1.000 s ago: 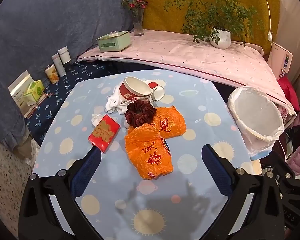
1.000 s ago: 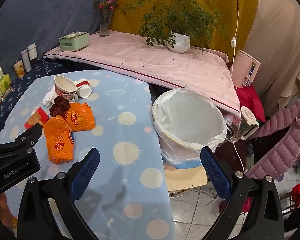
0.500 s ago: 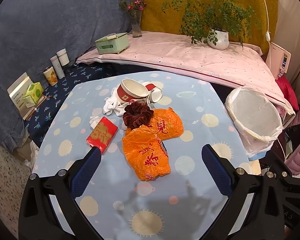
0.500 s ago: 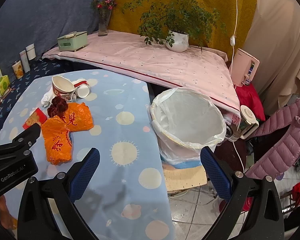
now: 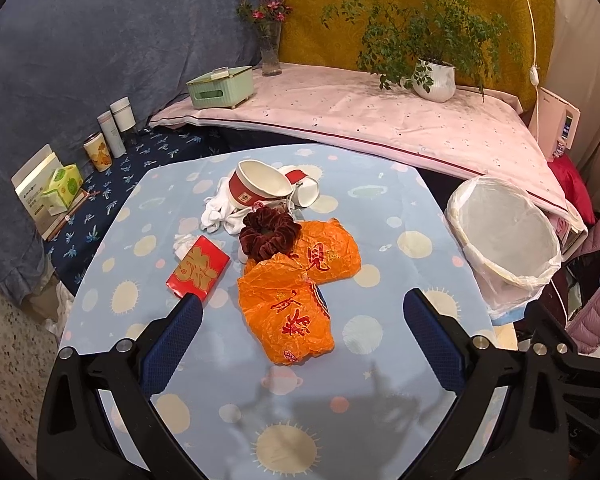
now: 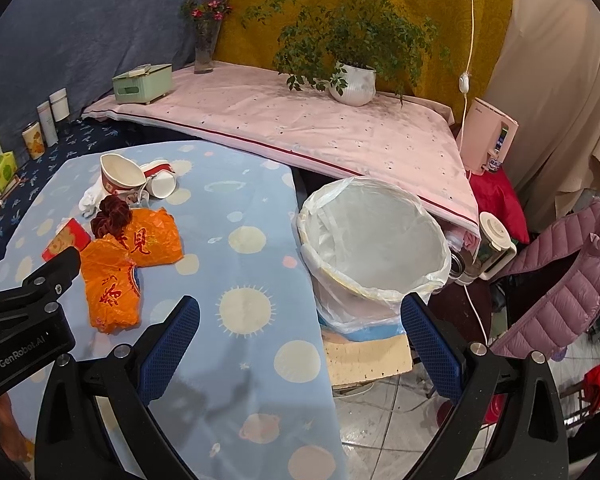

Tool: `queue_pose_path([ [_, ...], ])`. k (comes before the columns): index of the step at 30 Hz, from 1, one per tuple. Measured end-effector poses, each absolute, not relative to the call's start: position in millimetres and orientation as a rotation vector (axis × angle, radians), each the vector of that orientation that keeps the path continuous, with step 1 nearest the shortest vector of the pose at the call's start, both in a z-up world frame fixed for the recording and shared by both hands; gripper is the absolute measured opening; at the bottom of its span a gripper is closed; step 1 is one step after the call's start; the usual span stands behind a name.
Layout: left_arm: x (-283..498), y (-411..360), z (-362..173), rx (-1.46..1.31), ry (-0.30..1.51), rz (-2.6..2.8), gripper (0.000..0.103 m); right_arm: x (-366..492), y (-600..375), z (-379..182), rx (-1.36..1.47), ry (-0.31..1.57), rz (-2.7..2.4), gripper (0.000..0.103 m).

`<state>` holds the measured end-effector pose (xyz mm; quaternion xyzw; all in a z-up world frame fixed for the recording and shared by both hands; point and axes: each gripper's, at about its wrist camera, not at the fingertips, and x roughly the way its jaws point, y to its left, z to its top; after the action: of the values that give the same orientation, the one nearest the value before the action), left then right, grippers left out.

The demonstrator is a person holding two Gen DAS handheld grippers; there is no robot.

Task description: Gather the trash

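Trash lies in a heap on the blue table (image 5: pixel 380 208): two orange plastic bags (image 5: pixel 288 312), a red packet (image 5: pixel 198 270), a dark red scrunchie (image 5: pixel 268 232), a red and white paper bowl (image 5: pixel 258 190), a tipped paper cup (image 5: pixel 304 190) and white crumpled tissue (image 5: pixel 218 214). A white-lined trash bin (image 5: pixel 504 236) stands to the table's right, seen also in the right wrist view (image 6: pixel 374 240). My left gripper (image 5: pixel 302 336) is open and empty above the nearer orange bag. My right gripper (image 6: pixel 300 332) is open and empty over the table's right edge.
A pink-covered ledge (image 5: pixel 360 116) behind the table holds a green tissue box (image 5: pixel 220 88), a flower vase (image 5: pixel 270 50) and a potted plant (image 5: pixel 434 80). Cans and boxes (image 5: pixel 60 188) stand at left. A pink jacket (image 6: pixel 560 280) hangs at right.
Both grippers have drawn back and risen slightly; the trash heap looks a little farther off in the left wrist view. Nothing on the table has moved.
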<state>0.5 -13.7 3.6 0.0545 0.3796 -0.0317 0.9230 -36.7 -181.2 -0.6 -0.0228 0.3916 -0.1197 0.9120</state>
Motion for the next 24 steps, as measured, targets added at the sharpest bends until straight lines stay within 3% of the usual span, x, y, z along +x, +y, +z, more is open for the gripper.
queue_pose_path([
  [24, 4.9, -14.4, 5.8, 0.105, 0.768, -0.063, 0.096, -32.3, -184.6, -1.9, -0.046, 0.814, -0.254, 0.096],
])
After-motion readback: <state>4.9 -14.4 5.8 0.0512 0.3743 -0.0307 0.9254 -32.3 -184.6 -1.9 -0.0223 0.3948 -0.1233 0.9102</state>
